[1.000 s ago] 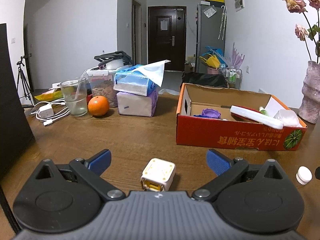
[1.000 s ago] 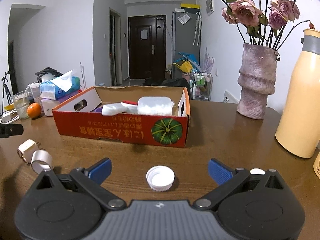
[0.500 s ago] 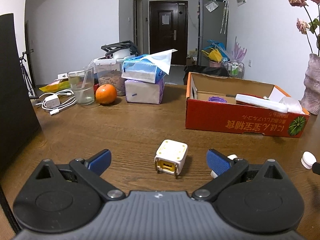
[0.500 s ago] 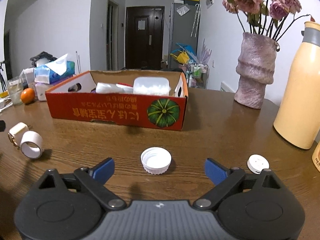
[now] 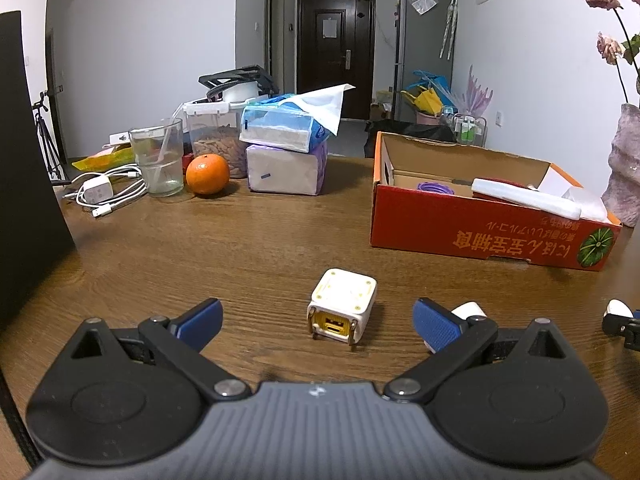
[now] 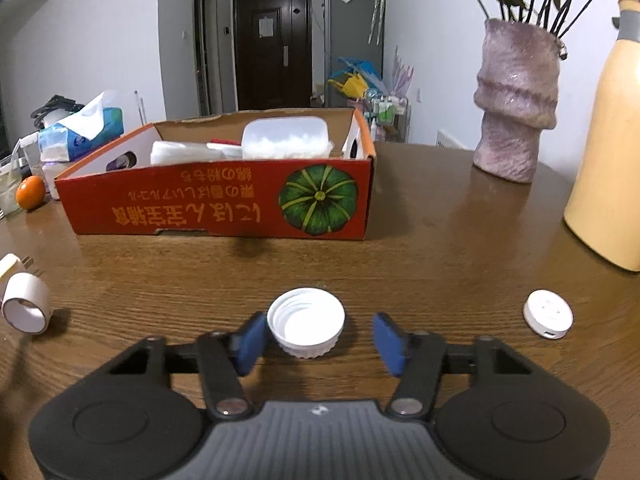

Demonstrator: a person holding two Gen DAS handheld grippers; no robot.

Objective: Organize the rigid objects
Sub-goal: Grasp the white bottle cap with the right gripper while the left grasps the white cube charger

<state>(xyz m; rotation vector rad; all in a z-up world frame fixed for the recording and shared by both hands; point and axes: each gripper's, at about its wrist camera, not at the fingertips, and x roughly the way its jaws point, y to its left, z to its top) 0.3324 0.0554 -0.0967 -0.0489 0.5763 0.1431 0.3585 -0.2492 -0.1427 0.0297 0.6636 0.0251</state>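
An upturned white bottle cap (image 6: 306,322) lies on the wooden table (image 6: 440,240) between the fingers of my right gripper (image 6: 320,338). Its jaws are closing: the left pad sits right at the cap's rim, and the right pad still stands clear of it. My left gripper (image 5: 316,318) is open and holds nothing. A white plug charger (image 5: 342,310) lies just ahead of its fingertips. A white tape roll (image 6: 24,306) stands on edge to the left. The red cardboard box (image 6: 220,208) with several items inside sits behind.
A small white disc (image 6: 548,319) lies right of the cap. A pink vase (image 6: 516,104) and a yellow flask (image 6: 608,160) stand at the right. Far left are an orange (image 5: 207,174), a glass (image 5: 158,160), tissue packs (image 5: 286,148) and a cabled charger (image 5: 100,192).
The right gripper moved forward and down to the cap, and its jaws narrowed from wide open to close around it. In the left wrist view the charger now lies slightly further ahead.
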